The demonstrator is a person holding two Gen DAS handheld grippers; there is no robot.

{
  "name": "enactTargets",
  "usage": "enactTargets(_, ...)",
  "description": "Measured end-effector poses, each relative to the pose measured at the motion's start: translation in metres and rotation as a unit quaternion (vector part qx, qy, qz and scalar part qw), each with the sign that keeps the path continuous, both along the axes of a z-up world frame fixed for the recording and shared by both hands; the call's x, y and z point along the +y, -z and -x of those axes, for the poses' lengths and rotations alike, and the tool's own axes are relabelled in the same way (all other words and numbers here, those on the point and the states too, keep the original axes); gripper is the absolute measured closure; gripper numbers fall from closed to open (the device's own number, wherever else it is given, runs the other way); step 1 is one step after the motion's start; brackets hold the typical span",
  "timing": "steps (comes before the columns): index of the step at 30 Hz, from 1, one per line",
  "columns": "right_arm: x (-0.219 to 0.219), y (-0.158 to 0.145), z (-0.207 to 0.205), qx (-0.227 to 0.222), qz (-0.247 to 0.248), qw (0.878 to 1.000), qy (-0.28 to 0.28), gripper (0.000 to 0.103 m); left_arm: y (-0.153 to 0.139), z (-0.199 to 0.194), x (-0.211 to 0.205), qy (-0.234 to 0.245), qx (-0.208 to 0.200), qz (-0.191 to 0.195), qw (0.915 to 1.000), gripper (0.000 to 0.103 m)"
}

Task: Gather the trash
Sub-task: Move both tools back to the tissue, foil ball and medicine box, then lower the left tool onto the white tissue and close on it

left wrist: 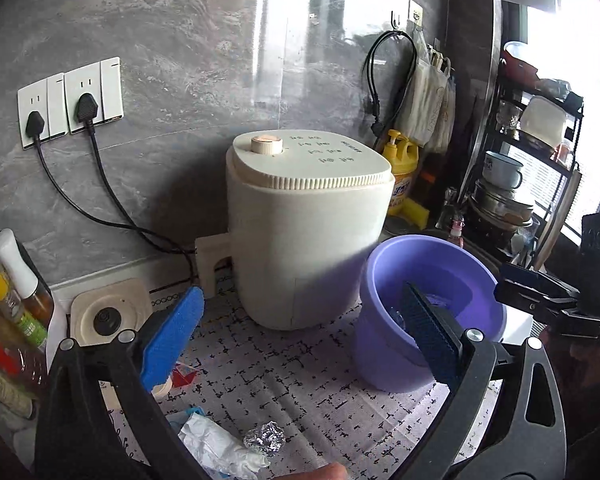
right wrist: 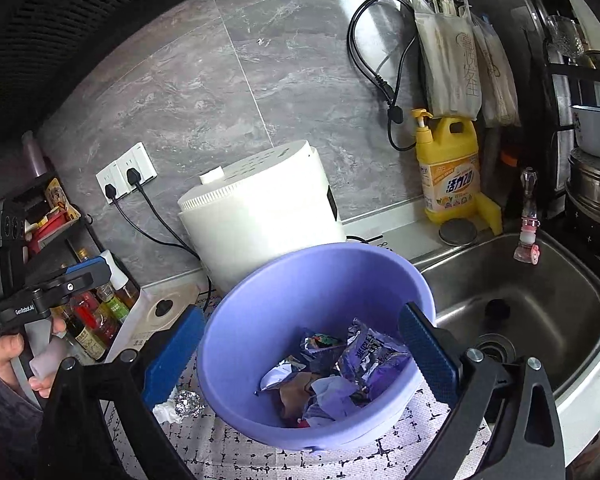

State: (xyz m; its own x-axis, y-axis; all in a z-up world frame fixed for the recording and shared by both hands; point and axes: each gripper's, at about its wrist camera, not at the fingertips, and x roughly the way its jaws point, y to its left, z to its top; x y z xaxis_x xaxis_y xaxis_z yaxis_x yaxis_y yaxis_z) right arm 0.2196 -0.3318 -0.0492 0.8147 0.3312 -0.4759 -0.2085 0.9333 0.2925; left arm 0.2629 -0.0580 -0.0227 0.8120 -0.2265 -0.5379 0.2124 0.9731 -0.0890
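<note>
We judged the job mostly done. The purple bin stood on the patterned table between the cream cooker and the sink, and it already held several crumpled foil wrappers and scraps of paper. What was left lay outside it: a foil ball and a crumpled white tissue touching or just beside each other on the table near the bin's left side, with a small red-and-white scrap further left.

The left gripper hung above those leftovers with its fingers spread wide and nothing between them; the foil ball sat below and between them. The right gripper was over the bin, fingers likewise spread and empty, one to each side of the bin's mouth.

The foil ball was roundish, so we could give it no real long axis. The tissue was elongated, its long axis running from upper left to lower right in the left wrist view, its far end pointing toward the foil ball.
</note>
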Motion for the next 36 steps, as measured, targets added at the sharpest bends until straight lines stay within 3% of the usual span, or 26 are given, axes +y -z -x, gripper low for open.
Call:
enactTargets(11,0.07,0.005,-0.008,0.006,0.037,0.993,-0.113,0.008,0.03,0.048,0.078,-0.129,0.022,0.025,0.9911,0.006)
enactTargets(20,0.134,-0.004,-0.008,-0.003,0.067,0.975,-0.21,0.008,0.053,0.084,0.113,-0.2,0.03,0.061,0.9775,0.006)
enactTargets(27,0.181,0.006,-0.007,0.017,0.082,0.958,-0.275,0.015,0.077,0.105,0.133,-0.23,0.04,0.092,0.968,0.006)
enactTargets(33,0.212,0.03,-0.015,0.056,0.096,0.943,-0.312,0.03,0.098,0.111,0.145,-0.25,0.052,0.121,0.9592,0.007)
enactTargets(36,0.222,0.048,-0.019,0.078,0.108,0.938,-0.321,0.035,0.112,0.107,0.148,-0.251,0.071,0.133,0.9561,0.013)
